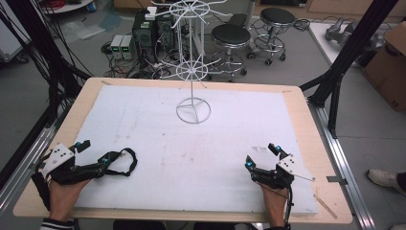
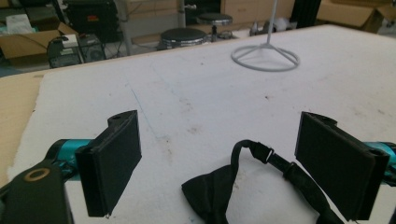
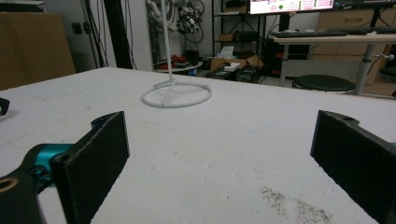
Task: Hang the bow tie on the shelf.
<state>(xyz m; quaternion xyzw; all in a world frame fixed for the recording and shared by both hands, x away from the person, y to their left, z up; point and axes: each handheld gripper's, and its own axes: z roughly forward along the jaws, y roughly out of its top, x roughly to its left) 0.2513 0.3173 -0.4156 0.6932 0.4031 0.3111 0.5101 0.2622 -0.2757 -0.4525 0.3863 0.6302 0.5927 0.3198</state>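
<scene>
Lay flat on the white foam mat point(image 1: 191, 143), over a pale wooden table point(image 1: 313, 143): a black fabric bow tie with a looped strap point(image 1: 117, 160), at the near left of the mat. Rested partly between the spread jaws of the left hand-held gripper point(image 1: 93, 152), knot end low in the gap, strap curling off toward the right jaw in the left gripper view point(image 2: 254, 182). Not pinched: jaws stood wide apart point(image 2: 219, 163), pads clear of the cloth on both sides as far as could be told. Left hand point(image 1: 60, 191) wrapped the gripper body at the mat's near edge.

Held wide apart as well, the right hand-held gripper point(image 1: 261, 156), at the near right of the mat, well apart from the bow tie, bare mat between its jaws point(image 3: 219, 158). Stood at the far middle of the mat: a white wire display rack with a ring base and spoked tiers point(image 1: 193, 72), well beyond both grippers point(image 2: 265, 57) point(image 3: 176, 94).
</scene>
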